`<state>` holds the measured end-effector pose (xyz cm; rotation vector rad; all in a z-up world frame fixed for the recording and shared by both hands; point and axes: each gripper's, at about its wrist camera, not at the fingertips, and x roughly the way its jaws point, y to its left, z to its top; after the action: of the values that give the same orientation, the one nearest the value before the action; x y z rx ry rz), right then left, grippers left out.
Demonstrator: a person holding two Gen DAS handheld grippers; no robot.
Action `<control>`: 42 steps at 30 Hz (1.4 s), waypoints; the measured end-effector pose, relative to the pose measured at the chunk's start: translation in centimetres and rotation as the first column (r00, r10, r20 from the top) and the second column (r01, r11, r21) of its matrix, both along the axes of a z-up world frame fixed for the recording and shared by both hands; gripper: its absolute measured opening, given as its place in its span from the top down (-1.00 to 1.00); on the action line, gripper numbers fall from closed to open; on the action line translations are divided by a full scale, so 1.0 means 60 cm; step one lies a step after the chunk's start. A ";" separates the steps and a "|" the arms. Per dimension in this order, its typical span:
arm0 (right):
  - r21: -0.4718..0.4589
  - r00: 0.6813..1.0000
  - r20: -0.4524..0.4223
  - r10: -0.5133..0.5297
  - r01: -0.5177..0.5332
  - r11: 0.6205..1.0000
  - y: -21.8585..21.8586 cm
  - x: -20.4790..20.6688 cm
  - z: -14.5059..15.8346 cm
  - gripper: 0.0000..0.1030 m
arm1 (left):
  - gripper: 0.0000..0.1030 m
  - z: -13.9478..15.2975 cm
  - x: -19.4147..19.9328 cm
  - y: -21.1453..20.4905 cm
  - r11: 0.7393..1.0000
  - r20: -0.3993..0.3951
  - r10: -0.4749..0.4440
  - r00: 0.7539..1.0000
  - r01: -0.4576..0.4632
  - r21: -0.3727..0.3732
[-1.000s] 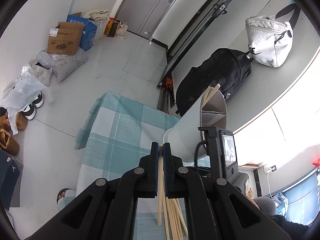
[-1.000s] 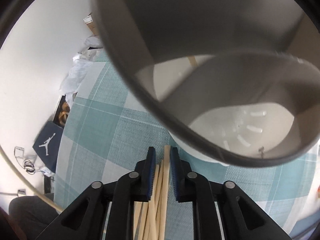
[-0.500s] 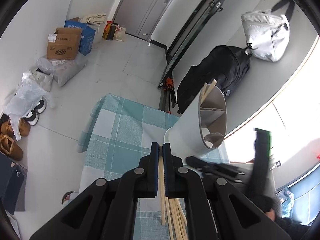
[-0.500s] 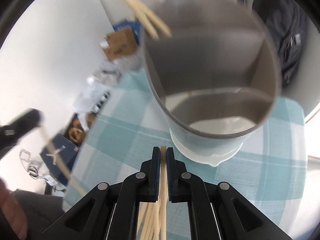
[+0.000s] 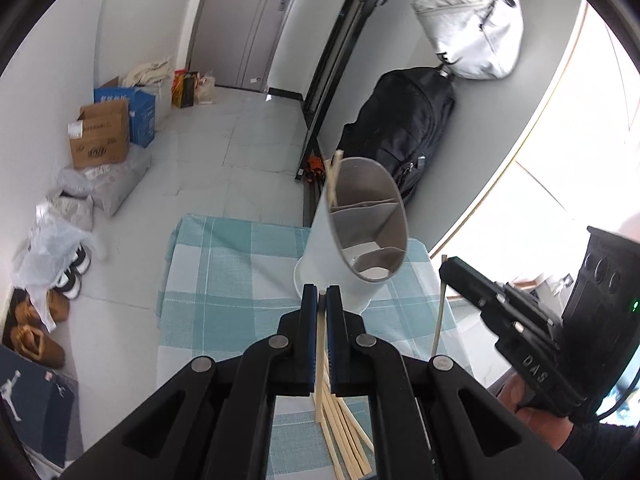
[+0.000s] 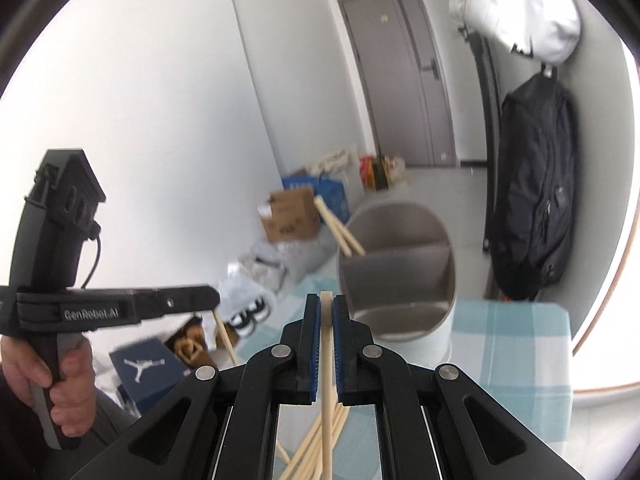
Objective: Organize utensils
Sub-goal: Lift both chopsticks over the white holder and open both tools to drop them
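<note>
Chopsticks (image 5: pixel 344 436): pale wooden sticks, loose on the checked counter (image 5: pixel 224 280) beside a divided grey holder (image 5: pixel 360 236). Left tool (image 5: pixel 321 300) and right tool (image 6: pixel 327 312) each clamp one chopstick.

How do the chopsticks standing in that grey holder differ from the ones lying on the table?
The chopsticks in the holder lean steeply against the holder's rim; the loose chopsticks lie flat, fanned on the checked cloth. Two stand there; several more lie loose. Both look like the same pale wood.
</note>
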<state>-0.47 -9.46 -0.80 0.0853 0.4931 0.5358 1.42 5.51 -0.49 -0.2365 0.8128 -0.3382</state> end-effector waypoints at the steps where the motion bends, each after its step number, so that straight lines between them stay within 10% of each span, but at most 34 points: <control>1: 0.015 1.000 0.017 -0.010 0.010 1.000 -0.005 -0.001 0.008 0.90 | 0.99 0.003 -0.001 -0.003 1.000 0.002 -0.002 1.000 0.001 0.006; 30: 0.184 0.954 0.289 -0.076 0.022 0.983 -0.068 0.152 0.215 0.90 | 0.99 0.237 0.090 -0.066 0.999 0.125 0.038 0.991 -0.042 0.027; 42: 0.209 0.946 0.318 -0.070 0.002 0.978 -0.042 0.248 0.197 0.90 | 0.99 0.229 0.164 -0.057 0.998 0.142 0.051 0.989 -0.054 0.016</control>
<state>14.39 -11.99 11.04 0.2008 0.1128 0.5510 11.25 2.09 13.28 -0.2121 0.6682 -0.2939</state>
